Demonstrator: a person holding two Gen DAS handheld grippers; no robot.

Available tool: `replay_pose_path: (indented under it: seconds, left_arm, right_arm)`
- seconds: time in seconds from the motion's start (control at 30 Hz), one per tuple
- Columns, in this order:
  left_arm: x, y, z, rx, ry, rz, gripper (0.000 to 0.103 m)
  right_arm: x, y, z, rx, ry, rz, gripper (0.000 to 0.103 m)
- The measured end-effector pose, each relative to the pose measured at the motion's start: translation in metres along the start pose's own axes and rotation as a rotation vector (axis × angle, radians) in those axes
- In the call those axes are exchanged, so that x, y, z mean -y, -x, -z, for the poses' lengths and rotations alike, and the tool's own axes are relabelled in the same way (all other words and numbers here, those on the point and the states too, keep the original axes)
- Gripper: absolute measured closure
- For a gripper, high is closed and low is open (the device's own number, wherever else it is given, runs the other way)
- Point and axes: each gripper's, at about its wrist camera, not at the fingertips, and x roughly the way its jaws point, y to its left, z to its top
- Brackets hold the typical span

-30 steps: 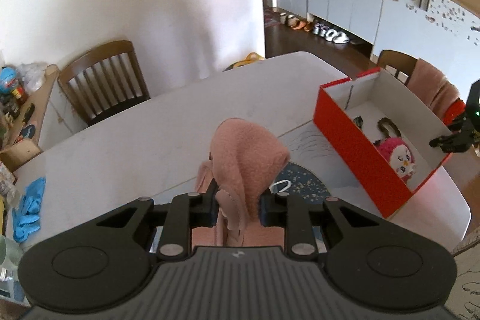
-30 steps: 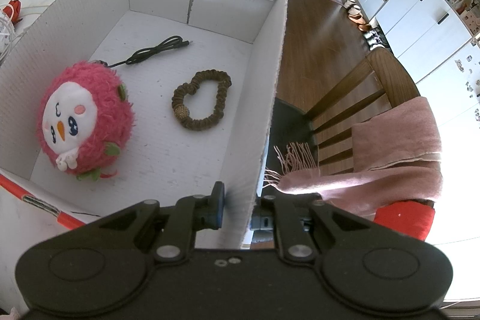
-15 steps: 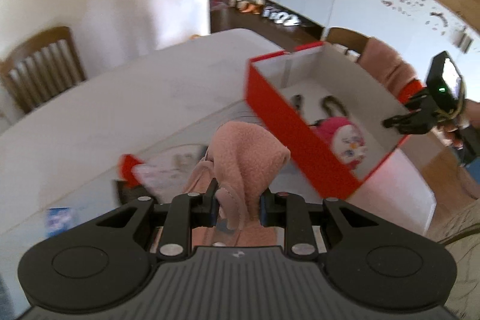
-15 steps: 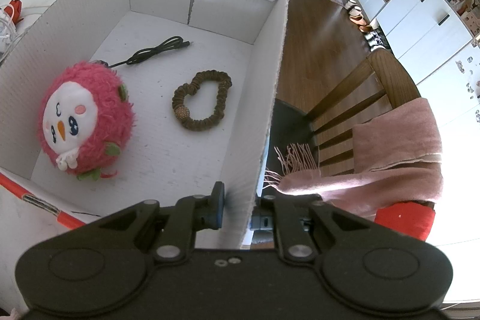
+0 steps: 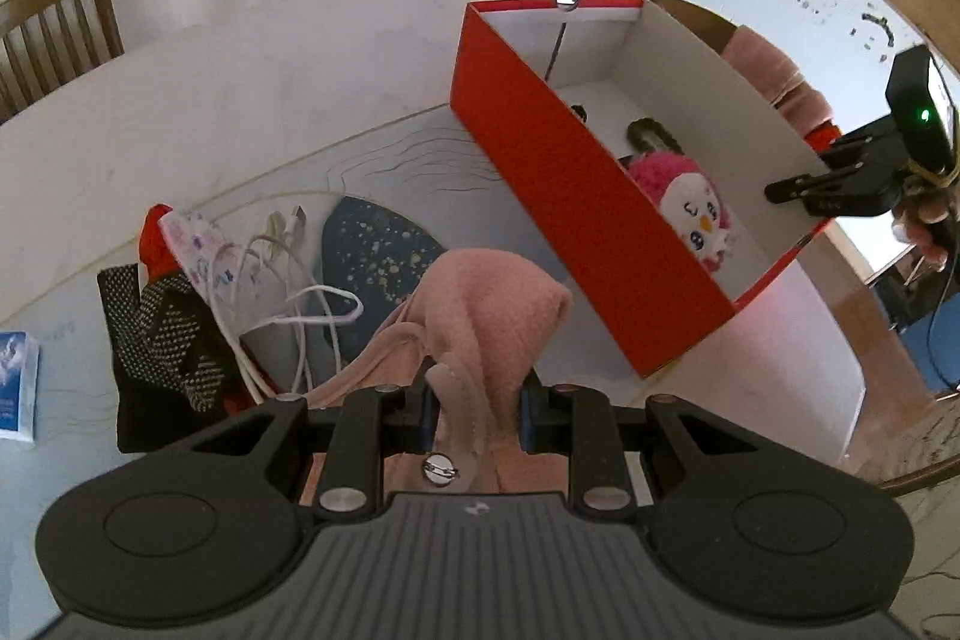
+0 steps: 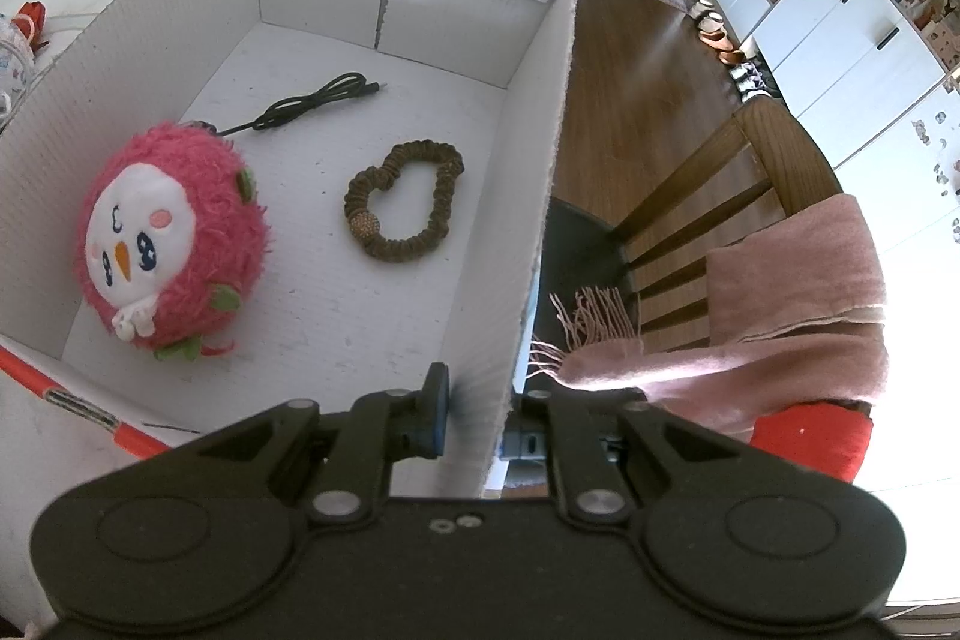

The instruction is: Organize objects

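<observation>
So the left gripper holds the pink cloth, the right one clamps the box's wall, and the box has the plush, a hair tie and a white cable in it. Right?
One slip: the cable in the box is black, as the right wrist view shows; the white cables lie out on the table. The rest holds: left gripper on the pink cloth, right gripper on the wall, plush and hair tie inside.

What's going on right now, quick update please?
Left gripper shut on pink fleece cloth, outside the red box. Right gripper clamps box wall. Inside: plush toy, hair scrunchie, black cable. Nothing blocking the opening.
</observation>
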Motion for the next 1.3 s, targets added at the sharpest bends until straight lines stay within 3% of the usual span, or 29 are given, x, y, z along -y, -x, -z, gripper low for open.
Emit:
replay_pose_path:
  seconds: [0.33,0.43,0.47,0.5,0.7,0.83,1.0,1.1,1.3]
  left_arm:
    - [0.029,-0.027,-0.016,-0.002,-0.016,0.080,0.077]
    - [0.035,-0.039,-0.015,-0.033,-0.036,0.027,0.056]
    - [0.034,-0.038,-0.014,-0.029,-0.032,0.019,0.040]
    - [0.031,-0.035,-0.012,-0.018,-0.023,0.021,0.031]
    - [0.017,-0.003,-0.003,0.031,-0.009,-0.003,0.029]
    - [0.020,0.016,0.018,0.018,-0.062,0.084,0.029]
    - [0.023,-0.003,0.047,-0.088,-0.067,0.065,0.031]
    - [0.018,-0.016,0.056,-0.110,-0.011,0.090,0.036]
    - [0.019,-0.032,0.058,-0.103,0.035,0.098,0.036]
  right_arm:
    - [0.000,-0.002,-0.001,0.001,0.005,0.000,0.091]
    - [0.000,-0.002,-0.001,0.003,0.005,-0.001,0.091]
    - [0.000,-0.002,-0.001,0.004,0.005,-0.001,0.091]
    - [0.000,-0.002,-0.001,0.005,0.004,-0.002,0.091]
    - [0.000,0.000,0.000,0.014,0.004,-0.006,0.091]
    - [0.000,0.000,0.000,0.018,0.004,-0.008,0.091]
    - [0.000,0.001,0.001,0.021,0.008,-0.007,0.091]
    - [0.000,0.002,0.001,0.021,0.008,-0.006,0.091]
    - [0.000,0.003,0.002,0.021,0.008,-0.007,0.090]
